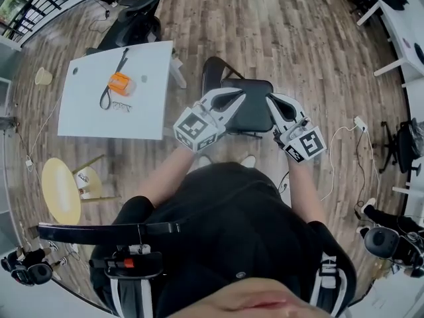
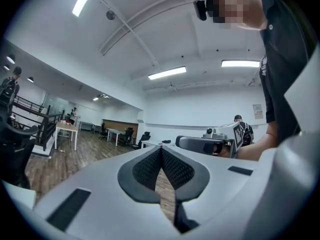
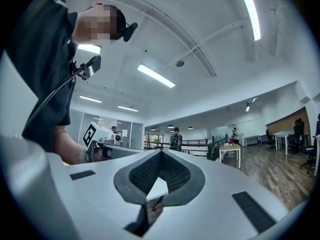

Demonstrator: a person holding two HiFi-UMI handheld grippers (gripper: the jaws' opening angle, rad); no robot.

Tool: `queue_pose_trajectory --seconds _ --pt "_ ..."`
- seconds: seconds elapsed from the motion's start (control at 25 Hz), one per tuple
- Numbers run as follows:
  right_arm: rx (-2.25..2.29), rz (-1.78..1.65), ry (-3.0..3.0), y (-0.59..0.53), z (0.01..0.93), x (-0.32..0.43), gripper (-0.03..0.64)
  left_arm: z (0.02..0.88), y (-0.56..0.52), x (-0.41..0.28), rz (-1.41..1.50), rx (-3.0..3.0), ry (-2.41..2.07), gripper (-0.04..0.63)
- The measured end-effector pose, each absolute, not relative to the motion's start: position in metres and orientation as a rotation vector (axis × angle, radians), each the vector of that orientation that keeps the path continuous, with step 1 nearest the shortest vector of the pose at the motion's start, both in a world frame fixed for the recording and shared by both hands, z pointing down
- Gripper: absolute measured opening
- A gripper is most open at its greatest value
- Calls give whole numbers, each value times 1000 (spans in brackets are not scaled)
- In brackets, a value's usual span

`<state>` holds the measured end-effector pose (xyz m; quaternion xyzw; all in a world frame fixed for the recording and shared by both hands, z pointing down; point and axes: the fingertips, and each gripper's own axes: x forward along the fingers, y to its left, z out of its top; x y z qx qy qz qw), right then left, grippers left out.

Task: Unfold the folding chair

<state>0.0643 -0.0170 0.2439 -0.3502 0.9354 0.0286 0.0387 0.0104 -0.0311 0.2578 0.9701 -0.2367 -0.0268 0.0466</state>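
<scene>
Both claws are up in front of me, right over the black padded folding chair with its thin dark metal frame, which stands on the wooden plank floor just past my feet. My left claw has its jaws pressed tip to tip with nothing between them, and my right claw is the same, closed and empty.

The seat looks flat and the curved back seems to rise behind it, so I'd judge the chair already opened out. What's left is perhaps only to check that it sits firm.

The legs are hidden under the seat and my claws, so I can't confirm they are fully spread. I can't tell whether either claw touches the seat. Both gripper views aim upward at the ceiling and miss the chair entirely.
</scene>
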Motion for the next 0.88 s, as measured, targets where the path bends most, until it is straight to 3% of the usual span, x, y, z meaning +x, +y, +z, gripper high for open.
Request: queue_pose_trajectory --seconds 0.88 --pt "-1035 109 2918 -11 246 46 8 266 -27 4 -47 2937 -741 5"
